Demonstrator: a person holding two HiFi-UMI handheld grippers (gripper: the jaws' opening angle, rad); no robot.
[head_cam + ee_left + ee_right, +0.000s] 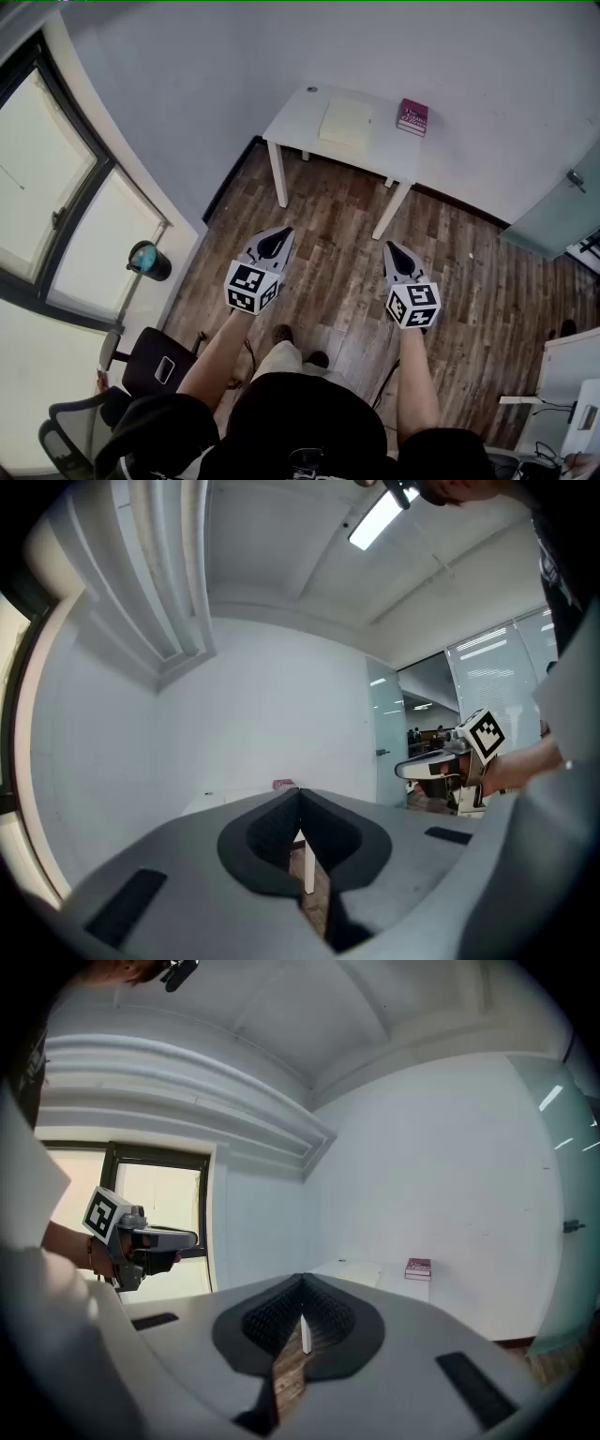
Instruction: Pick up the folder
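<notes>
A cream folder [346,121] lies flat on a white table [300,117] against the far wall, with a maroon book [412,117] to its right. Both grippers are held over the wooden floor, well short of the table. My left gripper [281,232] is shut and empty, and my right gripper [389,247] is shut and empty too. In the right gripper view the folder [361,1273] and the book [418,1268] show beyond the closed jaws [302,1279]. The left gripper view shows the book [283,784] above its closed tips [298,791].
A dark round bin [150,260] stands by the large window at left. A black office chair [150,370] is behind my left arm. A frosted glass door [562,216] is at right, and a white desk with cables [567,375] at lower right.
</notes>
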